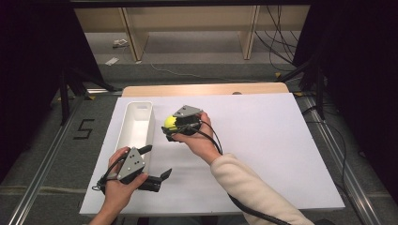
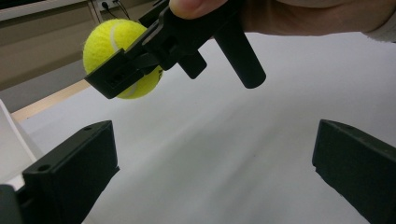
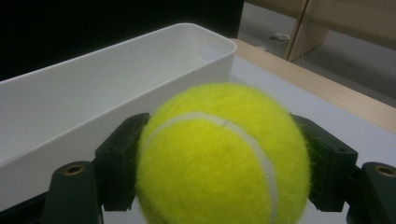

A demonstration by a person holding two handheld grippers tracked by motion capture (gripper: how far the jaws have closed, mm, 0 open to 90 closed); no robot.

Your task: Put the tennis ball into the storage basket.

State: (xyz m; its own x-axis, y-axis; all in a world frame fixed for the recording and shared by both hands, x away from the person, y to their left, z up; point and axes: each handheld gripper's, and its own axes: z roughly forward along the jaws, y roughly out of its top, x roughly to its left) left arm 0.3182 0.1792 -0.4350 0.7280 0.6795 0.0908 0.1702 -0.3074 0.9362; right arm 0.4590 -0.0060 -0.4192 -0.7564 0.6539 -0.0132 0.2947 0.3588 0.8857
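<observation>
A yellow tennis ball (image 1: 169, 123) is held above the table, just right of a long white bin (image 1: 136, 125). My right gripper (image 1: 172, 125) is shut on the ball (image 3: 219, 154), one jaw on each side, with the bin's rim (image 3: 140, 60) close ahead. The ball (image 2: 116, 51) and the right gripper (image 2: 135, 65) also show from below in the left gripper view. My left gripper (image 1: 158, 163) sits low near the table's front edge, beside the bin's near end, with its jaws wide open (image 2: 215, 172) and nothing between them.
The white sheet (image 1: 263, 140) covers the table, with a wooden strip (image 1: 206, 89) along the far edge. Wooden shelving (image 1: 187, 28) and cables lie on the floor beyond. Metal rails run along both sides.
</observation>
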